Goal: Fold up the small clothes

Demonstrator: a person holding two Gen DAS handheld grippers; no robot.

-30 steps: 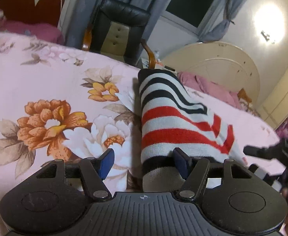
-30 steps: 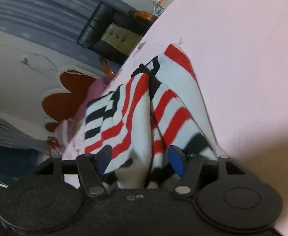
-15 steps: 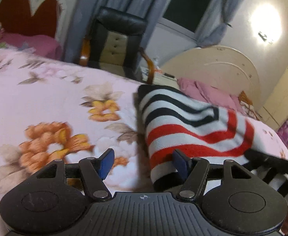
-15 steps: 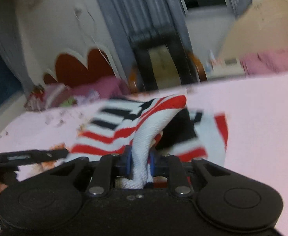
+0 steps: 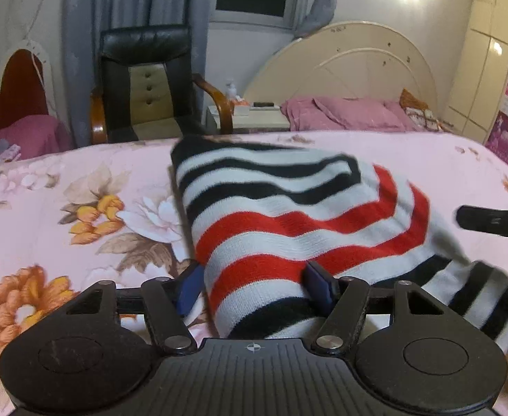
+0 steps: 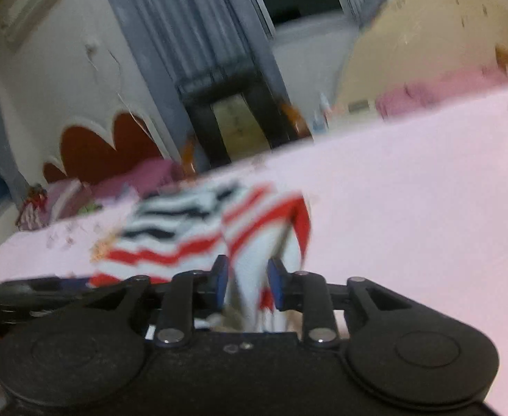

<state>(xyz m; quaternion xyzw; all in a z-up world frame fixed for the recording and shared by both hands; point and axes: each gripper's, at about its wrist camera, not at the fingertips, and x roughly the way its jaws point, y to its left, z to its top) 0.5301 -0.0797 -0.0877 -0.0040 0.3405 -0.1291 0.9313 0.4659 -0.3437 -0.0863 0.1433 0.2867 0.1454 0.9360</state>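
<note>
A small knitted garment with black, red and white stripes [image 5: 288, 215] lies on the pink floral bedsheet [image 5: 80, 208]. My left gripper [image 5: 254, 287] is open, and the garment's near end bulges up between its blue pads without being squeezed. In the blurred right wrist view, my right gripper [image 6: 248, 279] pinches a raised fold of the striped garment [image 6: 184, 228]. Its jaws are opening, with the fold still upright between the pads. One black finger of the right gripper [image 5: 493, 222] reaches in from the right edge of the left wrist view.
Beyond the bed's far edge stand a black leather armchair [image 5: 143, 79] and a white nightstand [image 5: 250, 118]. To the right is a second bed with a cream headboard [image 5: 358, 69] and pink pillows [image 5: 344, 114]. Plain pink sheet [image 6: 410, 190] stretches right of the garment.
The right gripper rolled upright, closed on a fold of the garment and raised it. The left gripper slid right, so the garment now sits between its jaws. The garment spread wider.
</note>
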